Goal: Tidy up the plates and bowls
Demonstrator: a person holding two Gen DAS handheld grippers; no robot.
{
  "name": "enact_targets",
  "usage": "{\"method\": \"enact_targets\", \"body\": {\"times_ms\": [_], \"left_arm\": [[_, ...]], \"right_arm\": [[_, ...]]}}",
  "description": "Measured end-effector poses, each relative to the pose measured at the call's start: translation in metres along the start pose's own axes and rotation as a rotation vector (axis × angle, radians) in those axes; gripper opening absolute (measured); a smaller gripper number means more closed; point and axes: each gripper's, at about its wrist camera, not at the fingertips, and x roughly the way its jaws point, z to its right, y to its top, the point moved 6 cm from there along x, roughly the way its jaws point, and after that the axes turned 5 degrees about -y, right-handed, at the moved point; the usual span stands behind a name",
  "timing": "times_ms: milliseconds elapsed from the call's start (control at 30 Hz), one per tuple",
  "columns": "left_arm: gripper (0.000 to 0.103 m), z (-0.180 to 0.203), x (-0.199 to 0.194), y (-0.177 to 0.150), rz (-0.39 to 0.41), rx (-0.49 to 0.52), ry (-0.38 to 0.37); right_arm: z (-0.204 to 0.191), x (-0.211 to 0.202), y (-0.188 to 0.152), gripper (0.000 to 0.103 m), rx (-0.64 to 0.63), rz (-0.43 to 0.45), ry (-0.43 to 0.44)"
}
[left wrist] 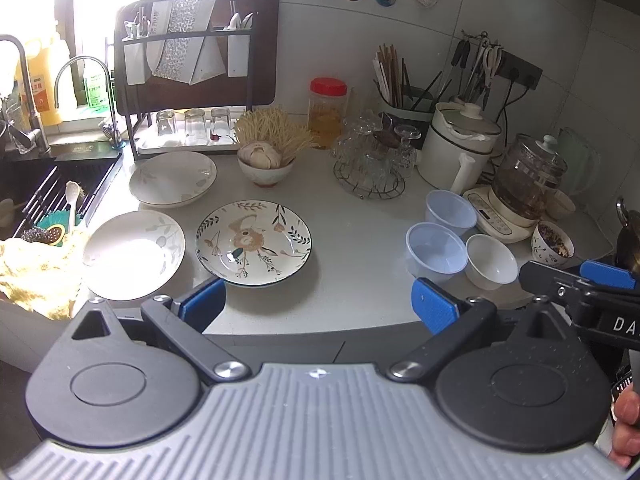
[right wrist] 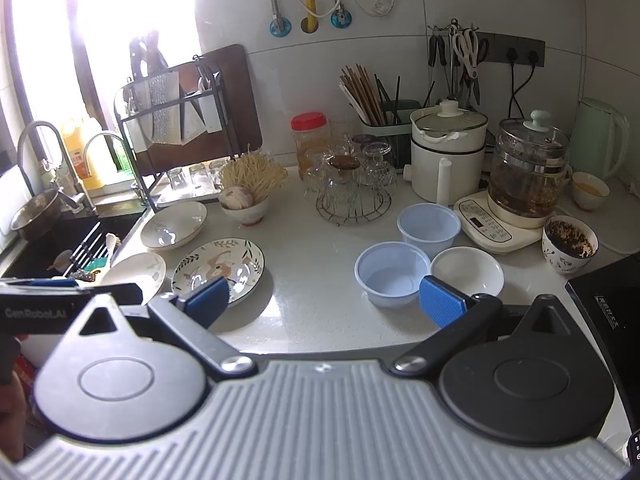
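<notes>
Around the dishes the white countertop (left wrist: 352, 248) is crowded: a wire stand of upturned glasses (left wrist: 370, 160), a red-lidded jar (left wrist: 327, 112), a small bowl holding garlic (left wrist: 266, 164), a white electric pot (left wrist: 460, 144) and a glass kettle (left wrist: 528, 180) stand along the back. Nearer the front edge lie three plates close together: a flower-patterned plate (left wrist: 253, 242), a pale plate (left wrist: 134, 254) just beside the sink (left wrist: 48, 196), and a deeper white plate (left wrist: 173, 178) behind them. To the right, well apart from the plates, two translucent plastic bowls (right wrist: 394, 272) and a white ceramic bowl (right wrist: 468, 270) cluster near the kettle base, with a patterned cup (right wrist: 570, 244) beside them. Both the left gripper (left wrist: 318, 306) and the right gripper (right wrist: 324, 302) hang above the front edge, jaws spread wide, holding and touching nothing. Bright window light floods the sink side of the tiled kitchen.
</notes>
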Motion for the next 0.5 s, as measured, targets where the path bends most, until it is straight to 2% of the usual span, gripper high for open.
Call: {"method": "enact_targets", "body": {"times_ms": [500], "left_arm": [[0.101,-0.005,0.0016,-0.0048,-0.019,0.004,0.005]], "right_arm": [[-0.0018,0.0006,-0.0097,0.103,0.021,-0.013,0.004]]}}
